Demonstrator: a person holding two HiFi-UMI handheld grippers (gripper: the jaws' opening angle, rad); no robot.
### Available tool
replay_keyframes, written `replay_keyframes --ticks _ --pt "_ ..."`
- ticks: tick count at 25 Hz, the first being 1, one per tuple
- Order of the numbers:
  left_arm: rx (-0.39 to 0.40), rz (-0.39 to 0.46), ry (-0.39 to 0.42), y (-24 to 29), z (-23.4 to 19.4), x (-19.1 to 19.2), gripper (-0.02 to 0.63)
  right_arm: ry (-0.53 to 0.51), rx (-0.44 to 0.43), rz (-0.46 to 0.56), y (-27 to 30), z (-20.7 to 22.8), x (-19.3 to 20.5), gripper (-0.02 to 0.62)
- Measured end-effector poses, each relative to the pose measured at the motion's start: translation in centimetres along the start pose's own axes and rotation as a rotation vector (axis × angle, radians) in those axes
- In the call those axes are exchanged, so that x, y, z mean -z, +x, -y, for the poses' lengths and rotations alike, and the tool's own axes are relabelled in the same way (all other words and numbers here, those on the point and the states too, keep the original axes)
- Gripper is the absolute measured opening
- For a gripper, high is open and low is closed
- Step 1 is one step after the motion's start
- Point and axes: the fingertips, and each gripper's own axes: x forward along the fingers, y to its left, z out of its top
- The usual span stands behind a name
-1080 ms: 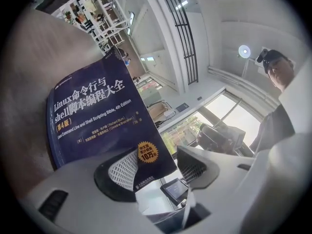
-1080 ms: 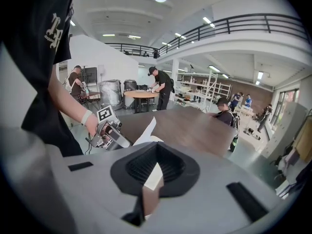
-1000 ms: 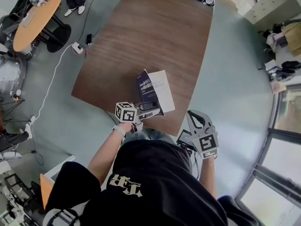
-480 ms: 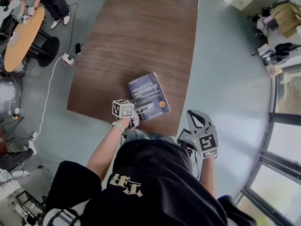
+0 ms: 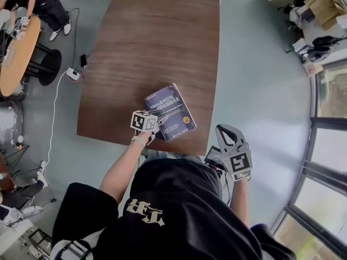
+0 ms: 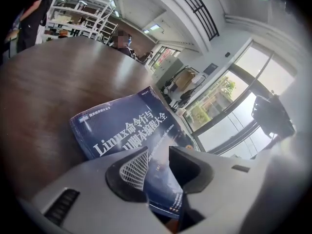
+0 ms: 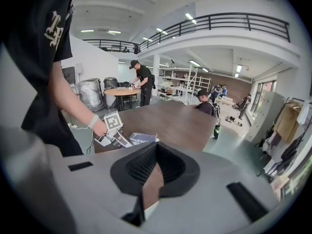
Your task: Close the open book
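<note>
On the brown wooden table (image 5: pixel 157 47), near its front edge, the blue book (image 5: pixel 174 108) lay closed and flat, cover up, with the left gripper (image 6: pixel 158 151) over its near corner, jaws half apart after just closing and clamping nothing, and the right gripper (image 7: pixel 155 152) off the table, jaws together, empty.
</note>
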Motion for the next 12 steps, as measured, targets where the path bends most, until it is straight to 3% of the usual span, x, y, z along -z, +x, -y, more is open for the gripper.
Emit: replay_keyframes --ticks 8,12 --pt "-0.018 -0.029 0.005 0.8 -1.1 0.1 0.054 0.022 0.059 -0.022 -0.5 1.4 0.3 -0.012" --pt "-0.013 -0.016 0.001 0.5 -1.0 -0.1 0.048 0.036 0.099 -0.025 -0.9 2.7 0.6 -0.012"
